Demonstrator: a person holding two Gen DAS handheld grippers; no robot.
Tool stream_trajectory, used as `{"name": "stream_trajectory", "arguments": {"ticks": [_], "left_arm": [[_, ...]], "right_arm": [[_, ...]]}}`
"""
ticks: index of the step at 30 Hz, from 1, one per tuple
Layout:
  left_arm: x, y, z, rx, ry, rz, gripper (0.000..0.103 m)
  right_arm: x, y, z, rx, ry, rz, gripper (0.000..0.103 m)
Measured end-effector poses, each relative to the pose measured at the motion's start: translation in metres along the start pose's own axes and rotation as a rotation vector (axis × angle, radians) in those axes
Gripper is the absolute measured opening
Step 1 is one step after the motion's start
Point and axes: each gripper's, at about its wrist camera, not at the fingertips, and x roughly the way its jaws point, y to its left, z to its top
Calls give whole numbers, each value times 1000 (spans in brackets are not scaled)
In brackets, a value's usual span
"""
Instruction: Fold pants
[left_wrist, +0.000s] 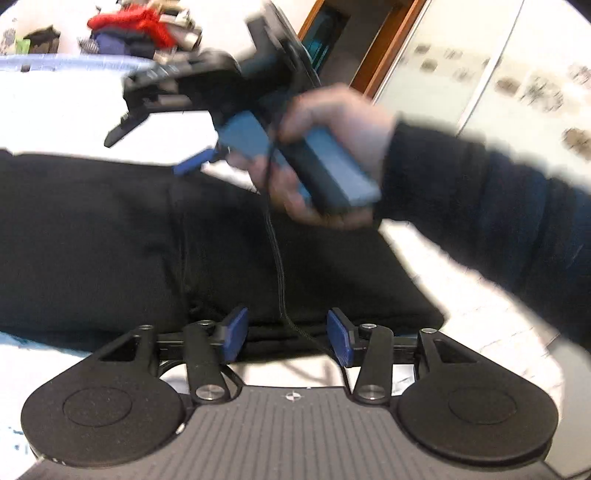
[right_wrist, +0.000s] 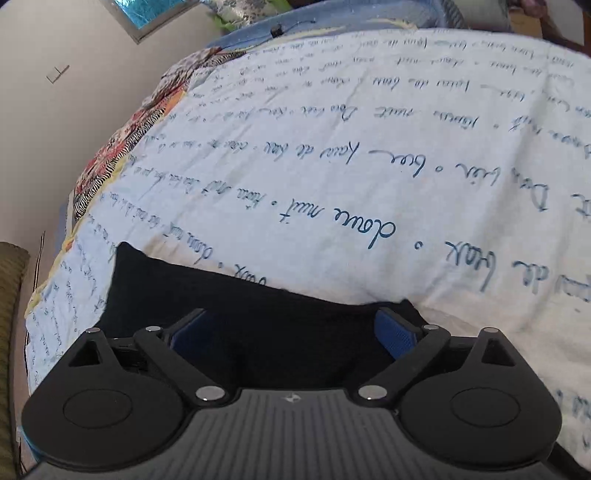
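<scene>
We hold the left tool (left_wrist: 287, 334) spread over the black pants (left_wrist: 110, 240) lying on the bed (right_wrist: 332, 166); at 12 o'clock, our right tool (right_wrist: 291, 332) hangs spread above them.

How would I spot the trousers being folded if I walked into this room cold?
Look for the bed with the white cover printed in blue handwriting. The pants lie flat on it, at the edge nearest the left gripper and right gripper. They are plain black, the only dark, unpatterned cloth on that pale sheet.
</scene>
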Motion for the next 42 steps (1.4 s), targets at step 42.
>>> {"name": "stream_trajectory", "arguments": {"ticks": [42], "left_arm": [[-254,171,-6,-531,-456,526,77]], "right_arm": [[51,231,-177,-1043,-228,-364,98]]}}
